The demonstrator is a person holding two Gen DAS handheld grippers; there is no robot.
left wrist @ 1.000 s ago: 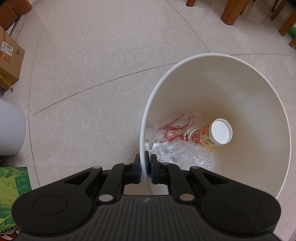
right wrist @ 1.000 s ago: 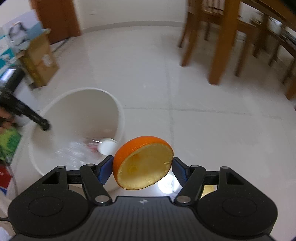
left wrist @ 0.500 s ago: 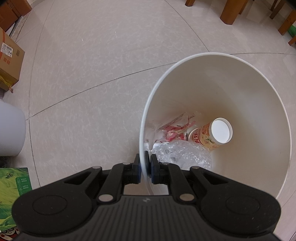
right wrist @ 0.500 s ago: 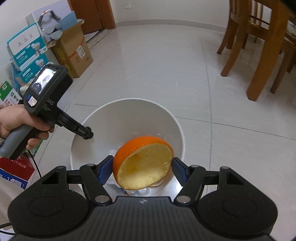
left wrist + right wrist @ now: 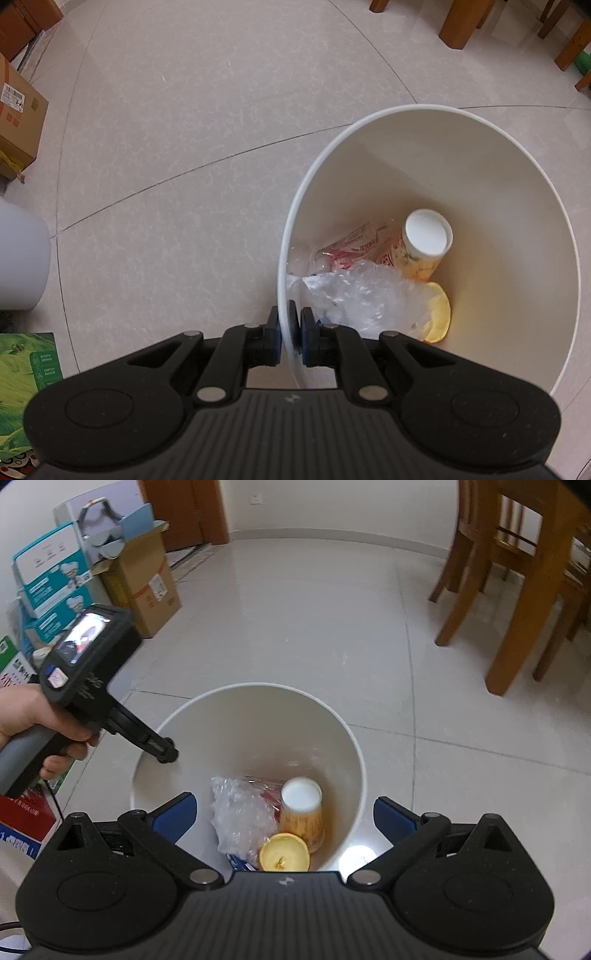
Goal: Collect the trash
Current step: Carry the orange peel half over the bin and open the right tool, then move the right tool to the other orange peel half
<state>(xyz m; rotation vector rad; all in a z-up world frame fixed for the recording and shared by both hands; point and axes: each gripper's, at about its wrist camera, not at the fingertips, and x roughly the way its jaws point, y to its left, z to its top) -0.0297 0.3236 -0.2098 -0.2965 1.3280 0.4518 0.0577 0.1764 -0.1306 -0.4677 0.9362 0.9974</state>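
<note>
White bin [image 5: 343,734] holds an orange-rinded, yellow-fleshed orange half [image 5: 283,853], a clear crinkled bag [image 5: 240,816] and a yellow-printed cup [image 5: 303,812]; beige marbled floor [image 5: 184,147].

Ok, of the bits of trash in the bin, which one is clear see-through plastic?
The crumpled plastic wrap, lying left of the paper cup and the orange half; those two are opaque.

One white bin [image 5: 343,734] holds one paper cup [image 5: 301,812], one orange half [image 5: 283,853], one crumpled clear bag [image 5: 240,816] and one red-printed wrapper [image 5: 351,245].
</note>
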